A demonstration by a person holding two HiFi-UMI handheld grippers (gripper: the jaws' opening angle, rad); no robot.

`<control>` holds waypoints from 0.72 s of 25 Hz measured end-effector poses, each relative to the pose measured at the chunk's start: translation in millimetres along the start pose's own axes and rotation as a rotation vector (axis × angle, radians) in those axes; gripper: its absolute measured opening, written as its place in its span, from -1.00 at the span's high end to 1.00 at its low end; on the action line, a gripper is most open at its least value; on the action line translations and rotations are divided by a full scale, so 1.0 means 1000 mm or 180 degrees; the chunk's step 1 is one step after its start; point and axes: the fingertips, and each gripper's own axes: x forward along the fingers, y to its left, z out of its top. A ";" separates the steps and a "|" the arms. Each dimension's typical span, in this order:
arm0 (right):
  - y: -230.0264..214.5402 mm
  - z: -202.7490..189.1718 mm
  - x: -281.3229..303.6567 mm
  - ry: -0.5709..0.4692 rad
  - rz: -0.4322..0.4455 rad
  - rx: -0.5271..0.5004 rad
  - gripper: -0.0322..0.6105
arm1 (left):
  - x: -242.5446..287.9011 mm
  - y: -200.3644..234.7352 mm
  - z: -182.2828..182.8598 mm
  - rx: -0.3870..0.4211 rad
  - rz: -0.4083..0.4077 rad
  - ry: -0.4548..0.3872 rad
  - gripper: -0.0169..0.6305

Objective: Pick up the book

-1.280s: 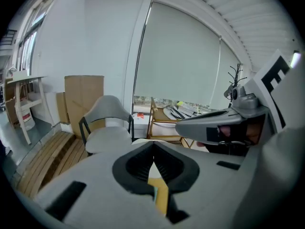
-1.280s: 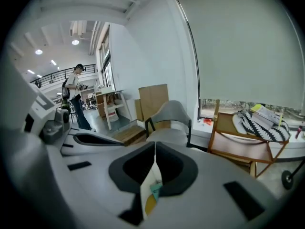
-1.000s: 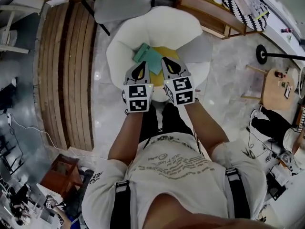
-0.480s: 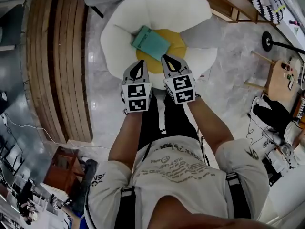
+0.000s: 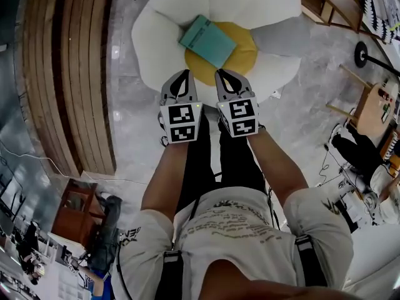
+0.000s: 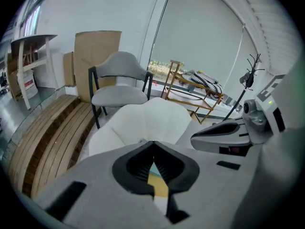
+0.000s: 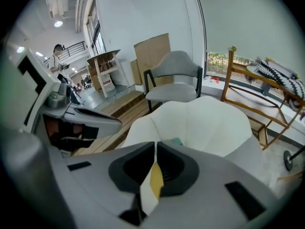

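Observation:
A teal book [image 5: 208,40] lies flat on a white flower-shaped cushion seat [image 5: 156,36], partly over its yellow centre [image 5: 244,58]. My left gripper [image 5: 182,74] and right gripper [image 5: 223,74] hang side by side over the cushion's near edge, short of the book and touching nothing. Both are shut with nothing between the jaws. In the left gripper view the tips [image 6: 153,144] meet, and only a sliver of the book [image 6: 155,169] shows between them. In the right gripper view, a corner of the book [image 7: 177,141] peeks over the shut jaws [image 7: 156,144].
A grey chair [image 6: 119,82] stands behind the cushion, with cardboard [image 6: 97,56] against the wall. A slatted wooden platform [image 5: 69,74] runs along the left. A wooden rack [image 5: 325,8], a lamp base [image 5: 361,54] and a small round table [image 5: 375,108] stand at the right.
Both grippers have come down together towards the cushion and stayed shut. The book, partly covered by the tips before, now shows whole beyond them.

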 end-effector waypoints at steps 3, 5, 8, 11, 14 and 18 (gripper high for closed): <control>0.006 -0.008 0.015 0.0009 0.0001 0.0035 0.81 | 0.009 0.008 -0.011 0.0015 -0.0015 0.0018 0.91; 0.006 -0.015 0.027 0.0017 -0.0033 0.0036 0.81 | 0.016 0.012 -0.019 0.0023 -0.0029 0.0032 0.91; 0.004 -0.022 0.049 0.0025 -0.0094 0.0005 0.81 | 0.025 0.020 -0.033 -0.0009 -0.0031 0.0056 0.91; 0.008 -0.029 0.072 0.0057 -0.0126 -0.0044 0.81 | 0.029 0.031 -0.047 -0.0110 -0.0004 0.0089 0.91; 0.013 -0.035 0.091 0.0083 -0.0140 -0.0132 0.81 | 0.030 0.039 -0.056 -0.0167 0.0014 0.0089 0.91; 0.020 -0.048 0.117 0.0158 -0.0105 -0.0309 0.81 | 0.032 0.052 -0.064 -0.0192 0.0055 0.0060 0.91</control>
